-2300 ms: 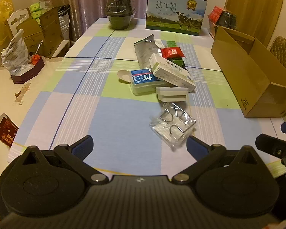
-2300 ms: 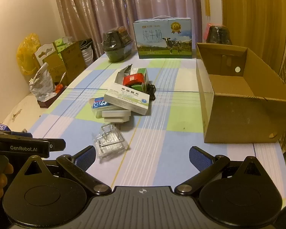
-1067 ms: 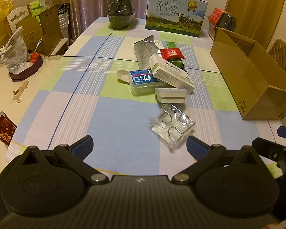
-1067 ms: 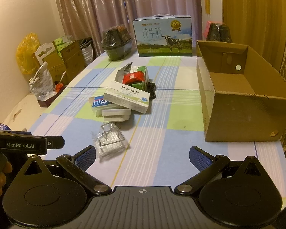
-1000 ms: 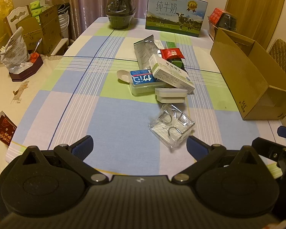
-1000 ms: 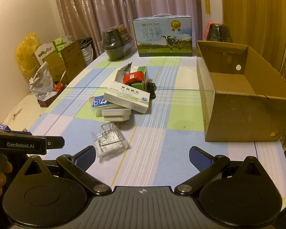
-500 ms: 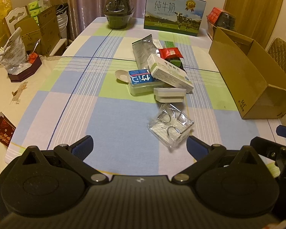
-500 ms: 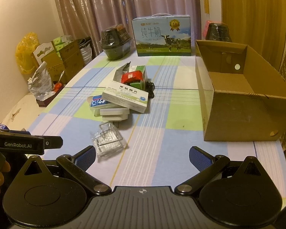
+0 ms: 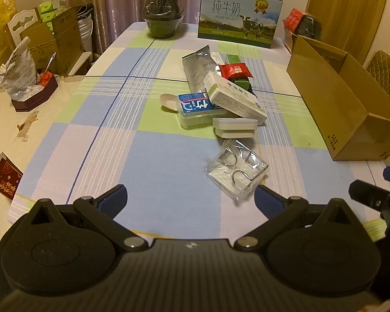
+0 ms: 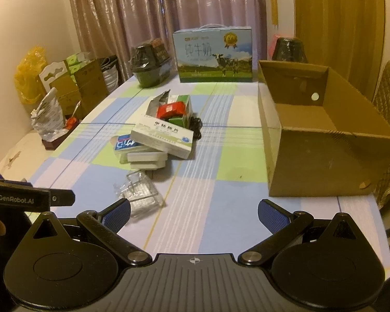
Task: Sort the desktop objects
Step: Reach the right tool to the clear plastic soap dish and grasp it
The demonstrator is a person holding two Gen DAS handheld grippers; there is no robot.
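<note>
Left gripper [image 9: 189, 197] jaws spread wide, nothing between, hovering above near table [image 9: 153, 171] edge. Right gripper [image 10: 193, 212] likewise spread wide, nothing held. Clear plastic package [image 9: 236, 170] at 1 o'clock of left gripper, just beyond its right fingertip, flat on table. Pile at 12 o'clock: white flat box [image 9: 235, 127], blue-label box [image 9: 196, 109], white-green medicine box [image 9: 234, 97], red packet [image 9: 235, 70], silver pouch [image 9: 197, 69]. Open cardboard box [image 10: 322, 140] at 2 o'clock, well apart from pile. Milk carton case [image 9: 239, 15] at far edge.
</note>
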